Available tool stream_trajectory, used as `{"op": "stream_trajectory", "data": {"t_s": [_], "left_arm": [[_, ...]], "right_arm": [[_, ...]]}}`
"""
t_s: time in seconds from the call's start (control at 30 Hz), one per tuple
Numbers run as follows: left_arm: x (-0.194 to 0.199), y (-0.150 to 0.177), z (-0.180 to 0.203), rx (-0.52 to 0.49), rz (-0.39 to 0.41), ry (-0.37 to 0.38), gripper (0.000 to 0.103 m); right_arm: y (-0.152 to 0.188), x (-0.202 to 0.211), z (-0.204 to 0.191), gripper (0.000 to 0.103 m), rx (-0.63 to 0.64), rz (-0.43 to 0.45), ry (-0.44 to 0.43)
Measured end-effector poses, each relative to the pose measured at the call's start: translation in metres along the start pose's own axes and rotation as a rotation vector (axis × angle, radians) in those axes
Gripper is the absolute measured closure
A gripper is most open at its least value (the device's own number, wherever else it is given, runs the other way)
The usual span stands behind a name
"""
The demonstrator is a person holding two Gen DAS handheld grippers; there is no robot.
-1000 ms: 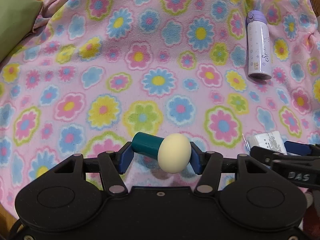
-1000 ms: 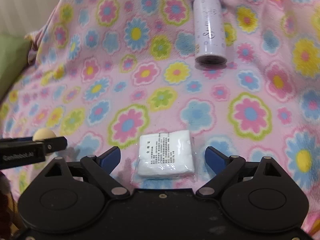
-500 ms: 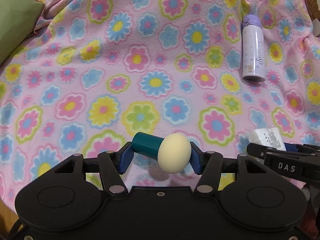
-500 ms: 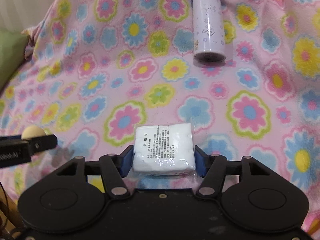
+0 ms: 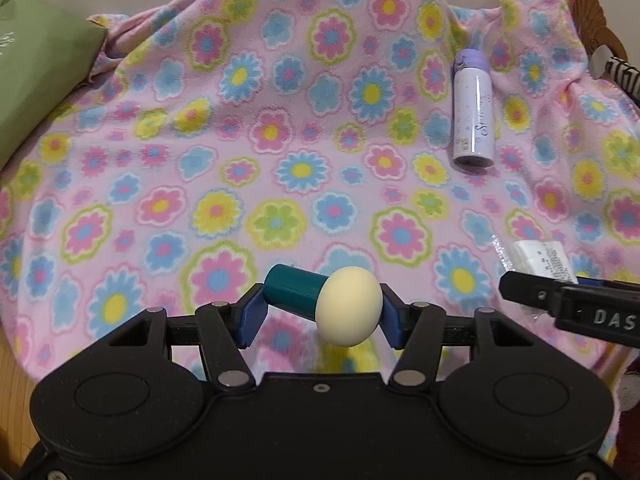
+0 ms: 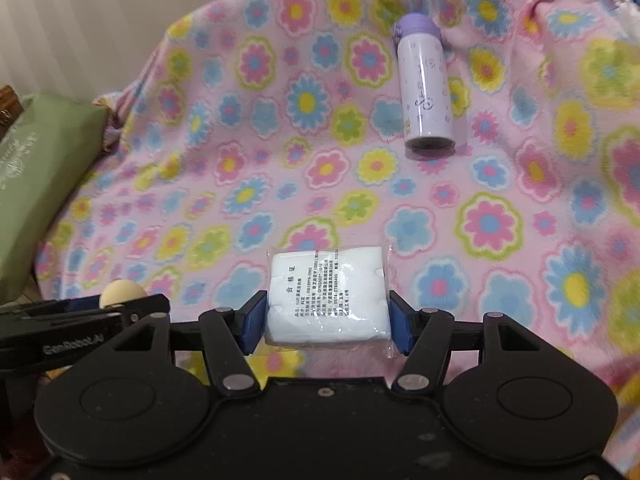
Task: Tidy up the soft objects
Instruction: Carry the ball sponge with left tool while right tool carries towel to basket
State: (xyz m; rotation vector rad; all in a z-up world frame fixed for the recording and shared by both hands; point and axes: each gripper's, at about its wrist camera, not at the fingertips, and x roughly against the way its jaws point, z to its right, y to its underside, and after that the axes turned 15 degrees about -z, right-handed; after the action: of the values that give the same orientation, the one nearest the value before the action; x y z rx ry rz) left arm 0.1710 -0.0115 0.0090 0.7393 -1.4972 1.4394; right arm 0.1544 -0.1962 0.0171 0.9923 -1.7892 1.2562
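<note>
My left gripper (image 5: pixel 320 314) is shut on a toy with a cream egg-shaped head (image 5: pixel 349 306) and a teal cylinder handle (image 5: pixel 294 291), held above the blanket. My right gripper (image 6: pixel 326 322) is shut on a white packet in clear plastic wrap (image 6: pixel 328 296), its blue pads pressing both sides, lifted off the blanket. In the left wrist view the right gripper (image 5: pixel 568 306) and the white packet (image 5: pixel 540 258) show at the right edge. The right wrist view catches the left gripper (image 6: pixel 80 320) and the cream head (image 6: pixel 120 292) at the left.
A pink fleece blanket with flowers (image 5: pixel 280 140) covers the surface. A lilac bottle (image 5: pixel 472 112) lies on it at the back right. A green cushion (image 5: pixel 36 80) sits at the left. A wicker edge (image 5: pixel 592 16) and striped fabric (image 5: pixel 624 76) show at the far right.
The right gripper's jaws closed on the white packet and lifted it off the blanket. Both grippers rose and drew back; the bottle now looks farther away. The left grip is unchanged.
</note>
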Motion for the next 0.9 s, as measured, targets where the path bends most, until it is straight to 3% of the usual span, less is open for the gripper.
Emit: {"op": "stream_trajectory", "data": {"t_s": [0.33, 0.9], "left_arm": [[0.035, 0.043, 0.005, 0.01, 0.026, 0.008, 0.048], [0.068, 0.11, 0.01, 0.037, 0.037, 0.07, 0.048]], "right_arm": [[0.053, 0.054, 0.0, 0.042, -0.017, 0.05, -0.057], [0.125, 0.09, -0.003, 0.042, -0.017, 0.059, -0.098]]}}
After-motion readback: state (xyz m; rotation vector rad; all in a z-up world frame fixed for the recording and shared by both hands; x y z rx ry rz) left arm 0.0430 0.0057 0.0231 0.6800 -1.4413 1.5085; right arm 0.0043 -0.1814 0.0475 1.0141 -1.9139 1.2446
